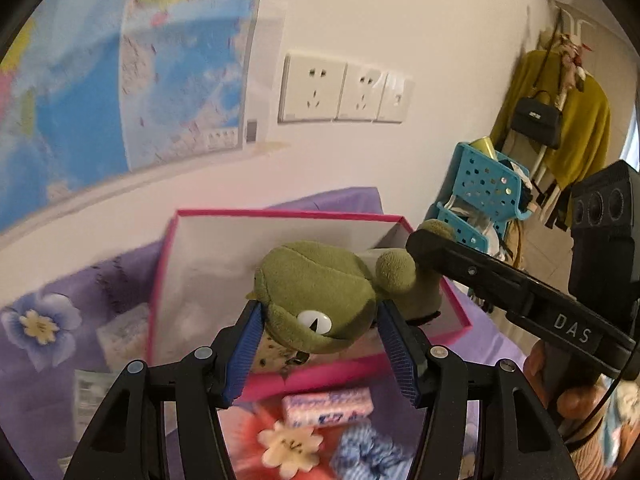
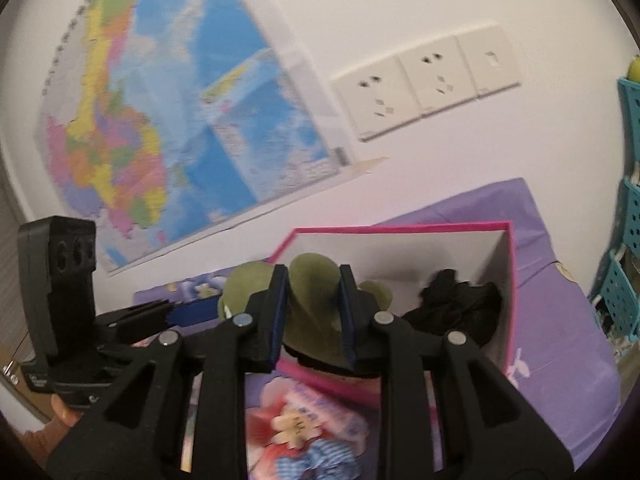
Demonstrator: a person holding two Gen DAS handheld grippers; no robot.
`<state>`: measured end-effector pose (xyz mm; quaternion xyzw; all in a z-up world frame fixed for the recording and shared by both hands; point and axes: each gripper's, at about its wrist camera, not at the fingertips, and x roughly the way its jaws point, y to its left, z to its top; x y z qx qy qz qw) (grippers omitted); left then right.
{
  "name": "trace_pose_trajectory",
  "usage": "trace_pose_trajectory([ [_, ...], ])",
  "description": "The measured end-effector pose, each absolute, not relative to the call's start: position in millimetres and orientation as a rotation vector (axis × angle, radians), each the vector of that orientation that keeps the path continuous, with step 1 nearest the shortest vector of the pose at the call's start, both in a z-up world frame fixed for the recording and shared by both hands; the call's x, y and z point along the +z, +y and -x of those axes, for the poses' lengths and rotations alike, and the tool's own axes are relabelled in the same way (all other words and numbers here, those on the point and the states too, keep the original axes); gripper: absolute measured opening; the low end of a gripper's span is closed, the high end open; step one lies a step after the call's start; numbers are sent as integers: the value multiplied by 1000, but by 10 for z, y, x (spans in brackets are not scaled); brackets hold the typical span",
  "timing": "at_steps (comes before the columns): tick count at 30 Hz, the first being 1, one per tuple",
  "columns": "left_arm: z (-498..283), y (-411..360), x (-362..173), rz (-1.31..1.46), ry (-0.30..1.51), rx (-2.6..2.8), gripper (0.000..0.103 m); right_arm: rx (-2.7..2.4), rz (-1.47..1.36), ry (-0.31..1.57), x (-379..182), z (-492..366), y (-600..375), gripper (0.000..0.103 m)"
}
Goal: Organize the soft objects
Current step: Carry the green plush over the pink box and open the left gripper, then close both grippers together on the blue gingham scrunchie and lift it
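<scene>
A green plush frog (image 1: 316,280) hangs over the near side of an open pink box (image 1: 280,213) with white inner walls. My left gripper (image 1: 320,344) is shut on the frog's head, one blue pad on each side of it. In the right wrist view my right gripper (image 2: 312,312) is shut on another green part of the frog (image 2: 312,292), above the box's front wall (image 2: 328,384). One black right-gripper finger (image 1: 480,272) reaches in from the right beside the frog's limb. A black fabric bundle (image 2: 456,304) lies inside the box at its right corner.
A purple floral cloth (image 1: 48,360) covers the surface. A pink tissue pack (image 1: 326,404) and a blue-white striped scrunchie (image 1: 368,456) lie in front of the box. A teal perforated rack (image 1: 488,188) stands at the right. Behind are wall sockets (image 1: 344,92) and a map (image 2: 160,120).
</scene>
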<state>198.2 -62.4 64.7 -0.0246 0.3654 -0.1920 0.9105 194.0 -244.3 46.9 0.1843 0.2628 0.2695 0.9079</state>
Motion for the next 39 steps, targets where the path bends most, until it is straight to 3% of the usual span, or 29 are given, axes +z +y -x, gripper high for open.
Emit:
trace_pose_trajectory([
  [2,-2091,-667,567,56,770,-372,60,536,-381,572,386,-2065,-2467,27],
  [4,-2143,-675,506,60,780,-341,64,469,-360,625,258,-2185,-2479,43],
  [5,-2145,-668,474,59,787,-329,64,436,-349,652,174,-2229,-2491,44],
  [9,-1974,-574,425,43,759,-333,64,399,-364,684,3,-2166,-2589,44],
  [20,-1406,-315,427,70,711,-425,64,533,-284,580,241,-1436,-2593,45],
  [27,-1167,-322,277,57,740,-447,64,614,-258,706,-44,-1193,-2413,45],
  [30,-1097,-376,142,40,780,-449,64,608,-264,788,-285,-1171,-2351,51],
  [39,-946,-661,-214,-1,896,-531,63,564,-298,926,-767,-1149,-2328,52],
])
